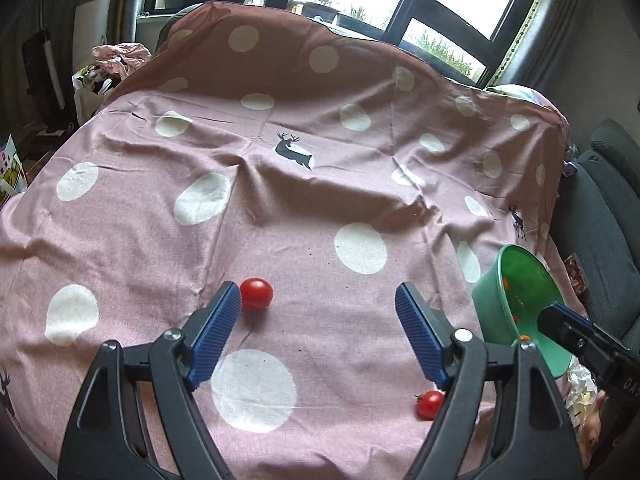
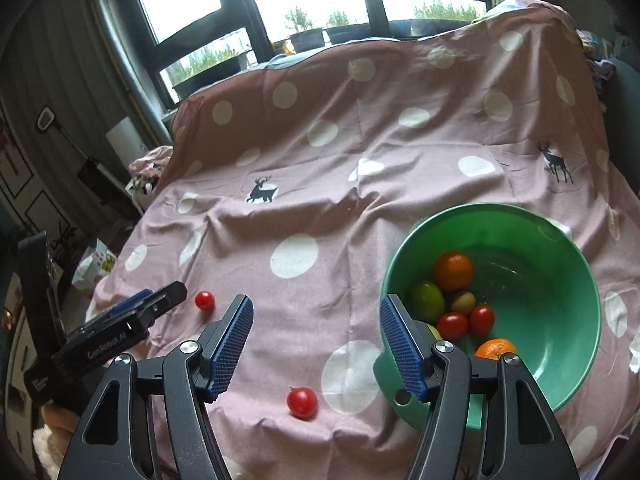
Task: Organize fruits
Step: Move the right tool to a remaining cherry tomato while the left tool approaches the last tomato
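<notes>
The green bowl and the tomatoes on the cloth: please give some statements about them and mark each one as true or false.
1. Two red tomatoes lie on the cloth outside the green bowl. True: the far tomato and the near tomato.
2. The bowl is empty. False: it holds oranges, a green fruit and red tomatoes.
3. The left gripper is shut on a tomato. False: its jaws are open and hold nothing; the far tomato sits just beside its left fingertip.
4. The right gripper is open and holds nothing. True.
5. The cloth is plain white. False: it is pink with white dots and dark deer figures.
</notes>
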